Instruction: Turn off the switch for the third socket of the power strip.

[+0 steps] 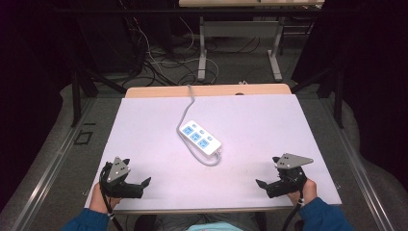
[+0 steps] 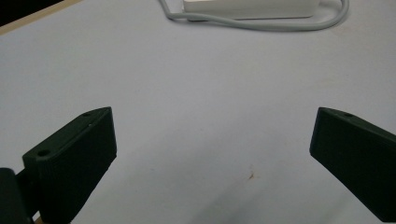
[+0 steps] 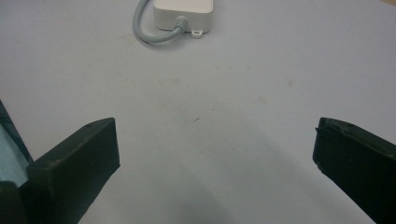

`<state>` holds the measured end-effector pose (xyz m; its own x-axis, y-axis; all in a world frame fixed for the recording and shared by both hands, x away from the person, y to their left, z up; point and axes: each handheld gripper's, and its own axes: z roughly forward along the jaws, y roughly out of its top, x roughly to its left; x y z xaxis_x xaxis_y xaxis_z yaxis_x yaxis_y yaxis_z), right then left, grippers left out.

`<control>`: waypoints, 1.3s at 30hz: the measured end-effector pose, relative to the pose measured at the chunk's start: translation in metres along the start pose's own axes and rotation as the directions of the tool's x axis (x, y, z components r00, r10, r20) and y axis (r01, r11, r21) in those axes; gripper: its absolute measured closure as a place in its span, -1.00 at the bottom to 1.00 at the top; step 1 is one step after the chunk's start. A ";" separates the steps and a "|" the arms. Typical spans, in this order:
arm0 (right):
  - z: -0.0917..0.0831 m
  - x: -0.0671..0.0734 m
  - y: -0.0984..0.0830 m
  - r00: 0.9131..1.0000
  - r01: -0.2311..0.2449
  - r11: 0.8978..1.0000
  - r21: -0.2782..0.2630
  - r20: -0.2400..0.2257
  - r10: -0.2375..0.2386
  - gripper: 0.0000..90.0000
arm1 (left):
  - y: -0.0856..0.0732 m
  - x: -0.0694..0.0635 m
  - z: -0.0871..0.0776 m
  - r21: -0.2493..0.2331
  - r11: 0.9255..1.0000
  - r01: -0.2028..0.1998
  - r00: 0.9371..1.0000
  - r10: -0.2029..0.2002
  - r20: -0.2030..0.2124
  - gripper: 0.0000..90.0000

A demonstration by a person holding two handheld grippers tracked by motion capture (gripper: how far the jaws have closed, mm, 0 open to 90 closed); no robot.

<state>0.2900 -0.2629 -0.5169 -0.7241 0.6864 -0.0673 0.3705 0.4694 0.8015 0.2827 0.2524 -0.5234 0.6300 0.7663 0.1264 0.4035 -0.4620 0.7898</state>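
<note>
Strip [image 1: 200, 137] lies mid-counter [image 1: 269, 120], cord [image 1: 187, 103] running to the far edge; left gripper [image 1: 137, 180] and right gripper [image 1: 267, 174] sit wide near the near corners; high view alone shows blue sockets.

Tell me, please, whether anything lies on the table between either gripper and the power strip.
Nothing visible does. The power strip sits mid-table with its grey cord looping round its near end. Bare white tabletop separates it from the left gripper and the right gripper, both open at the near edge.
</note>
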 end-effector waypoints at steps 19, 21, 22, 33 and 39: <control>0.003 -0.002 0.004 1.000 -0.009 1.000 0.022 0.008 0.009 -1.00 | -0.001 -0.001 0.000 0.004 1.000 -0.016 1.000 0.016 -0.007 -0.98; 0.006 -0.001 0.006 1.000 -0.014 1.000 0.022 0.004 0.014 -1.00 | -0.001 -0.002 0.000 0.007 1.000 -0.009 1.000 0.009 0.001 -0.98; 0.006 -0.001 0.006 1.000 -0.014 1.000 0.022 0.004 0.014 -1.00 | -0.001 -0.002 0.000 0.008 1.000 -0.015 1.000 0.015 -0.002 -0.98; 0.018 0.002 0.016 0.999 0.020 0.999 0.038 -0.028 -0.019 -1.00 | -0.001 -0.001 -0.001 0.009 1.000 -0.020 1.000 0.020 -0.006 -0.98; 0.021 0.003 0.020 0.999 0.019 0.999 0.037 -0.030 -0.018 -1.00 | -0.001 -0.002 0.000 0.004 1.000 -0.022 1.000 0.022 -0.013 -0.98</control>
<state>0.3079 -0.2395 -0.5135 -0.7480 0.6607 -0.0638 0.3777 0.5026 0.7776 0.2810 0.2515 -0.5240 0.6299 0.7618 0.1514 0.3925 -0.4805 0.7843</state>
